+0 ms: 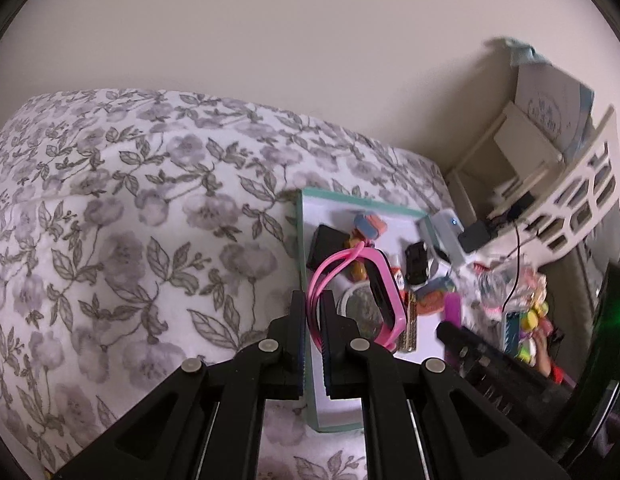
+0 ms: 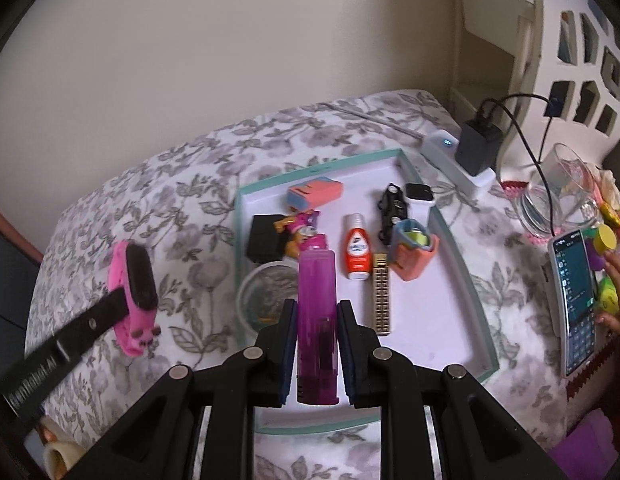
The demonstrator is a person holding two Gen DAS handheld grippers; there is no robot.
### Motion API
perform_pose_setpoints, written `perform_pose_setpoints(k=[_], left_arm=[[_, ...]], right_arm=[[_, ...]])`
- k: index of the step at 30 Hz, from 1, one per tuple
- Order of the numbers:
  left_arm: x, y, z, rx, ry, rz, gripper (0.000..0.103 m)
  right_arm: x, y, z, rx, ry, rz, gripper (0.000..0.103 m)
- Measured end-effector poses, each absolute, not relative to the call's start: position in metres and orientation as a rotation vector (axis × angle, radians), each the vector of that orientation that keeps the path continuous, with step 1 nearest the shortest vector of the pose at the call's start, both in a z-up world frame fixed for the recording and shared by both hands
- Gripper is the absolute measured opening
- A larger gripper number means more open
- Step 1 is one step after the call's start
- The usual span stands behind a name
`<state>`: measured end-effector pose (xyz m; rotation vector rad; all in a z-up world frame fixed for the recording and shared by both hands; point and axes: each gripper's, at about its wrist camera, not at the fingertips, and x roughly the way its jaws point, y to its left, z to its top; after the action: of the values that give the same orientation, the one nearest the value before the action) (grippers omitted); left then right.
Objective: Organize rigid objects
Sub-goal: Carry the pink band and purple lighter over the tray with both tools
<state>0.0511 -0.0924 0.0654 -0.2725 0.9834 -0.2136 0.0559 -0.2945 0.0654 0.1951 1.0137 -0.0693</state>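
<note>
A: What is held nearest the cameras, and why in that way?

B: A purple translucent tube is clamped between the pads of the right gripper, taken along its length so that it points forward over the tray. It is judged to be carried that way so it can be laid flat among the other things. The left gripper is closed narrowly on the strap of a pink watch, whose black face hangs free to one side. A thin strap is probably the only part slim enough to be pinched.

A: Where is the watch held, relative to the tray?

B: In the right wrist view the pink watch is seen lifted above the flowered bedspread, left of the tray's edge and apart from it. A placement into the tray is presumably intended.

A: And what has been gathered further off?

B: Inside the tray lie a round clear lid, a gold bar, a red-and-white bottle, a black box, a black toy car and a pink-and-blue eraser. Beyond it, a charger is plugged into a white power strip, kept outside the tray, it seems, as no part of the sorting.
</note>
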Motion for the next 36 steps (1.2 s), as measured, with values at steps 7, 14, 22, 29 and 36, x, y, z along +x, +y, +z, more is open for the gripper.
perform_pose_setpoints(k=[7,14,22,29,36], left_arm=[[0.048,-0.119,0.041,-0.237,1.061,-0.281,0.006],[0.042,-0.149,0.024,-0.103,1.107,-0.305,0.007],[0.038,-0.171,0.001,0.018,1.154,-0.307,0.007],[0.044,-0.175,-0.015,0.031,1.193,-0.294,0.007],[0.046,-0.172,-0.020,0.009,1.218,-0.294,0.007]], right_arm=[[0.066,-0.329,0.040,0.221,1.099,-0.175,0.021],[0.064,-0.346,0.027,0.229,1.147,-0.242,0.021],[0.068,-0.352,0.007,0.246,1.212,-0.258,0.021],[0.071,-0.352,-0.012,0.249,1.272,-0.259,0.021],[0.070,-0.350,-0.016,0.241,1.284,-0.264,0.022]])
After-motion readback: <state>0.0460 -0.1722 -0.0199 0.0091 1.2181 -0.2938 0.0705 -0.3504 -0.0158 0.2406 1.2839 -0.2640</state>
